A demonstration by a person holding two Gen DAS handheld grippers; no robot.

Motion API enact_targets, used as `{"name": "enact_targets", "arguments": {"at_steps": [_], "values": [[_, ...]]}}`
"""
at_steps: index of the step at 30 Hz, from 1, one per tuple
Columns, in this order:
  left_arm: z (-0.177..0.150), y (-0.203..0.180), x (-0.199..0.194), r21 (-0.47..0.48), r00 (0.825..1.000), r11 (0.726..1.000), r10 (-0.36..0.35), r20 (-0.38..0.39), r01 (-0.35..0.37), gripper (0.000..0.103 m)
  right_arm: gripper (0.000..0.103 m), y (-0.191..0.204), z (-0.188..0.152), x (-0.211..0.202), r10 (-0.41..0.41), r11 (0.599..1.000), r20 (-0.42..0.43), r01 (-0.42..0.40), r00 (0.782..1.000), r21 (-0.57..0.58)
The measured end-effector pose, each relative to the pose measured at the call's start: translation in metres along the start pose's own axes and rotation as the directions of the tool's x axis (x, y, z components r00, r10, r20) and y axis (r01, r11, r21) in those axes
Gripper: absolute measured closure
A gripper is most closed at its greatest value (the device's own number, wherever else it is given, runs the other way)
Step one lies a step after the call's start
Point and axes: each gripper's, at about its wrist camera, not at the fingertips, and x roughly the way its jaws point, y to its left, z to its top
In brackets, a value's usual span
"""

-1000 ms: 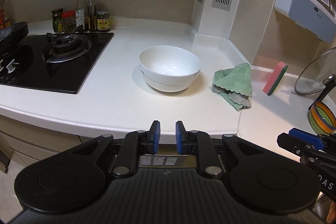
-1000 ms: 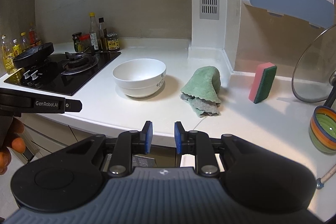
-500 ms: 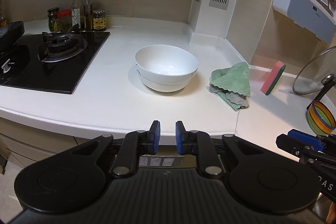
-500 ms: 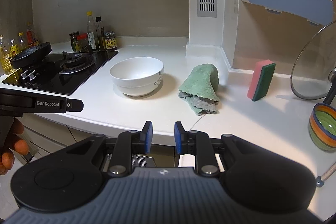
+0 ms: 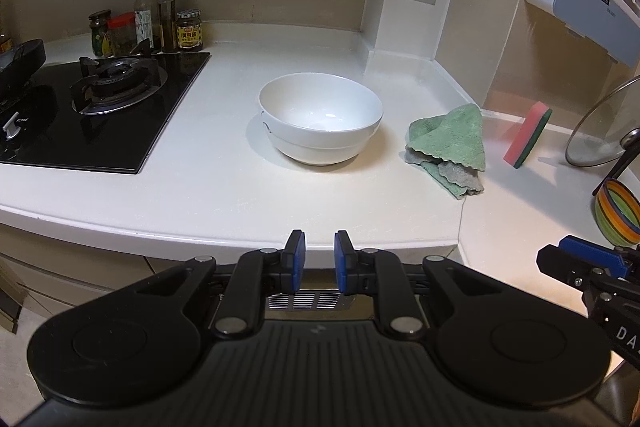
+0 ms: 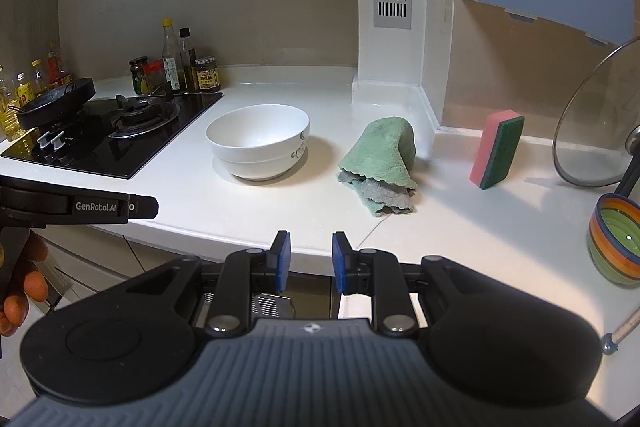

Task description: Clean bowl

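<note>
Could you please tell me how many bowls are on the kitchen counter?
2. A plain white ceramic bowl sits mid-counter, between the black gas hob and the crumpled green cloth. A striped orange-and-green bowl sits at the far right edge, partly cut off.

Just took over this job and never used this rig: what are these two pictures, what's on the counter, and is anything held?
No robot arm here: a person holds a two-finger gripper in each hand, with a fisheye camera on each looking along its fingers. One picture is from the left gripper, the other from the right gripper. Both are open, hold nothing, and sit at the counter edge. On it: a white bowl, upright and looking empty, a crumpled green cloth to its right, then a sponge on edge. A striped bowl is far right, a stove left.
</note>
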Motion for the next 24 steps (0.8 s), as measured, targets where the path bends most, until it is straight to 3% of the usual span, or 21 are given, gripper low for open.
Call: {"name": "enact_targets", "arguments": {"at_steps": [15,24], "values": [[0.003,0.003,0.008,0.013,1.000,1.000,-0.021,-0.013,0.021,0.083,0.084,0.001,0.001,0.005,-0.017,1.000,-0.017,0.017,1.000,-0.004],[0.015,0.014,0.023,0.034,0.999,0.998,-0.045,-0.006,0.045,0.083,0.084,0.003,0.016,0.015,-0.091,0.996,-0.026,0.091,0.995,-0.022]]}}
